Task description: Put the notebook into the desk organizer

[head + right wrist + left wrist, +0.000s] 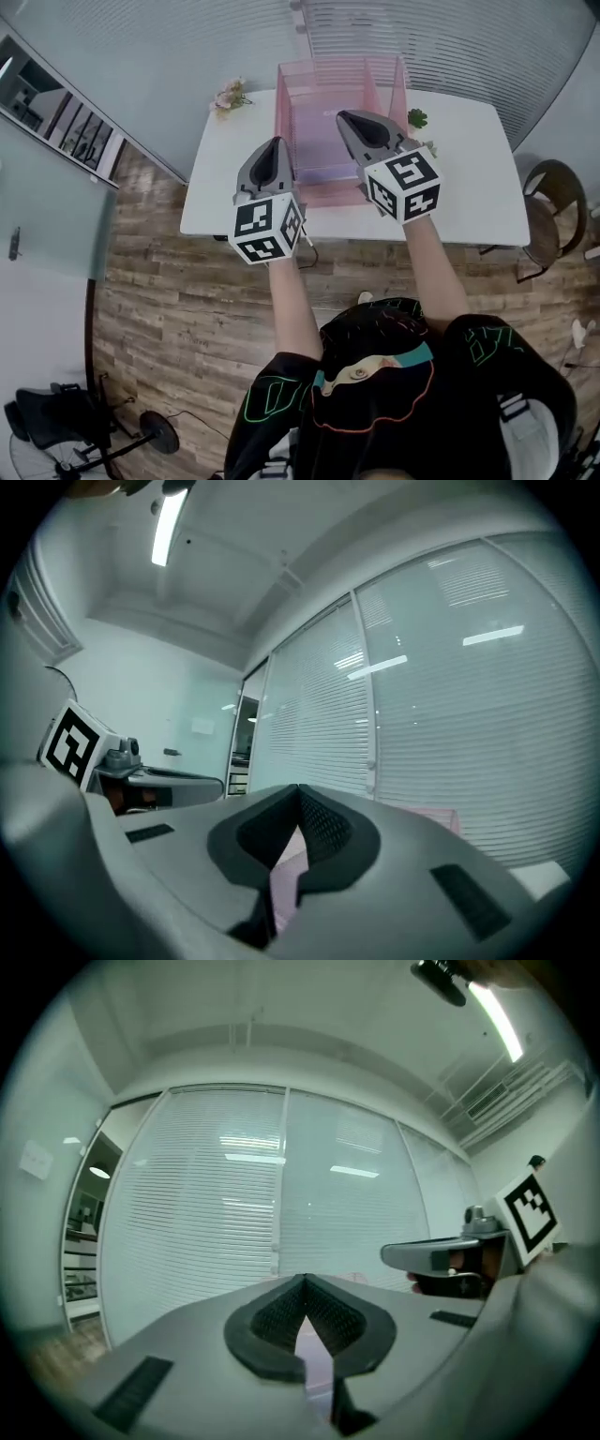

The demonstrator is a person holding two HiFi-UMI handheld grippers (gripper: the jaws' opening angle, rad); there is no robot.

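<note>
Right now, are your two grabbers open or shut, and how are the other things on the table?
left gripper: shut, holding nothing, held up over the table's near edge.
right gripper: shut, holding nothing, held up in front of the organizer.
desk organizer: standing upright on the table, open at the top.
flowers: lying at the table's far left corner.
</note>
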